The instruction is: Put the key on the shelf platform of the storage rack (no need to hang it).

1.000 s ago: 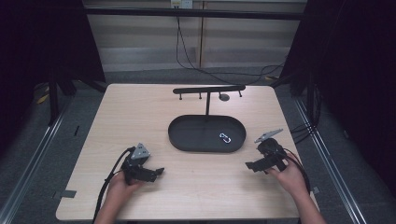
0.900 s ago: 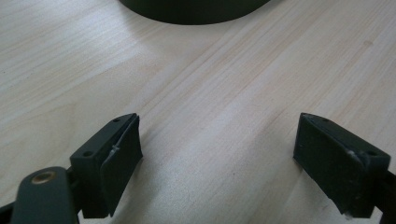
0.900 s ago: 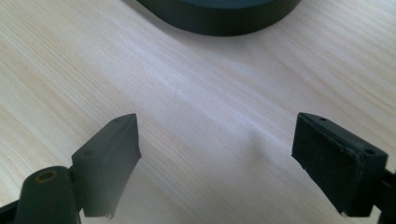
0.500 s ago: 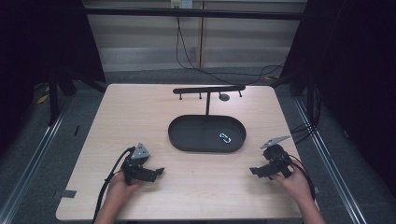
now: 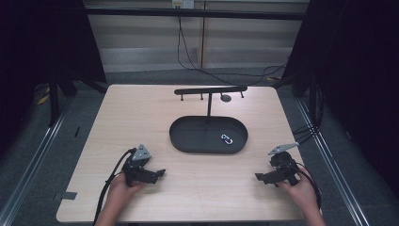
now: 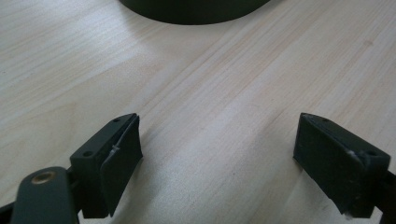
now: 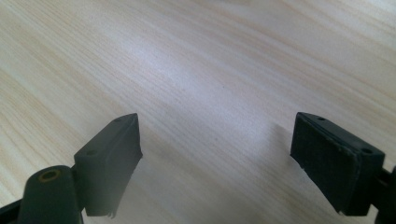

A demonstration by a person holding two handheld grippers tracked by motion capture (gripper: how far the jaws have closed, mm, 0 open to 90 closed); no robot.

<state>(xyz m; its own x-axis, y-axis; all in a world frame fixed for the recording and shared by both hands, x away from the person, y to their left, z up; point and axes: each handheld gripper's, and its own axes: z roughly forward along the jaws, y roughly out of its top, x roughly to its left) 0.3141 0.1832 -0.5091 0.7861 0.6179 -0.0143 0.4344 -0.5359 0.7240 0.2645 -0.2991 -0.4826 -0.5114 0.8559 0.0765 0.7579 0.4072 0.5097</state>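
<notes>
A black oval tray (image 5: 188,134) lies in the middle of the light wooden table, with a small silver clip (image 5: 227,139) in its right half. A black stand with a crossbar and short pegs (image 5: 210,91) rises behind the tray. My left gripper (image 5: 160,173) rests low over the table near the front left, open, nothing between its jaws (image 6: 217,158). The tray's dark rim (image 6: 196,11) appears at the top of the left gripper view. My right gripper (image 5: 260,177) sits near the front right, open and empty (image 7: 215,158), over bare wood.
A small grey round disc (image 5: 226,98) lies on the table behind the stand at right. Cables trail from both grippers off the front edge. Dark curtains and metal floor rails flank the table.
My right gripper has dropped back toward the front edge and a little to the right. The left gripper has stayed in place.
</notes>
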